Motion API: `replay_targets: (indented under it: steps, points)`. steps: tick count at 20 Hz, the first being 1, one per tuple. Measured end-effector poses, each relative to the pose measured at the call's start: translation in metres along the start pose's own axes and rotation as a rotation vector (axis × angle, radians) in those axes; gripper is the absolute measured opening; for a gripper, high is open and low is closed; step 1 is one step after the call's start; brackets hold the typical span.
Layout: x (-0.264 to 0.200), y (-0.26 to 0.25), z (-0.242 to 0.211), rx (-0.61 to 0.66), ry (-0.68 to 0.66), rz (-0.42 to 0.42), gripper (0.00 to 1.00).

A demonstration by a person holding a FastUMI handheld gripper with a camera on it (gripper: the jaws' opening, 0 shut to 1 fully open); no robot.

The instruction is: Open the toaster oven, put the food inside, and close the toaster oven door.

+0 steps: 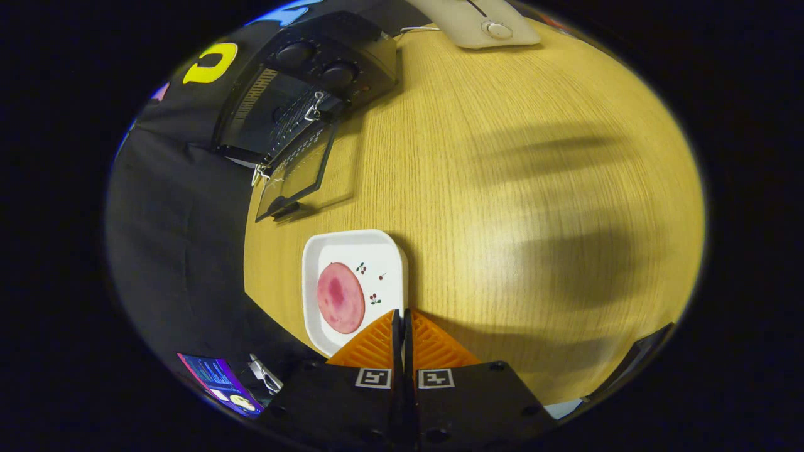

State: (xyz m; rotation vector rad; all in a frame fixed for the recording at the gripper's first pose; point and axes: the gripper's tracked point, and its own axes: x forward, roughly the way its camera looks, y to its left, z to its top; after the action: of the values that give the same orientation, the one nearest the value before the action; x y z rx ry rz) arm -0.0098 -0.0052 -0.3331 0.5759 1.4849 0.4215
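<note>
A black toaster oven (301,94) stands at the far side of the wooden table, against the booth wall, with two round knobs. Its glass door (295,179) hangs open, folded down toward the table, and a wire rack shows inside. A white square plate (383,251) lies just ahead of my fingers, slightly to their left. On it rests a round pink slice of food (340,297). My gripper (402,317) is shut with nothing between its fingers, the tips hovering over the plate's near corner.
A beige device (477,25) with a round button lies at the far end of the wooden table (534,188). Dark shadows fall across the tabletop to the right. A lit screen (217,380) sits low beside the table's near edge.
</note>
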Motion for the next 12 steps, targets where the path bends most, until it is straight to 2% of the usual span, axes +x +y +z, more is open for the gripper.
replay_targets:
  steps: [6, 12]
  points:
    - [0.002, 0.018, -0.003, 0.083, -0.058, 0.078, 0.02]
    - [0.005, 0.047, -0.001, 0.156, -0.148, 0.110, 0.02]
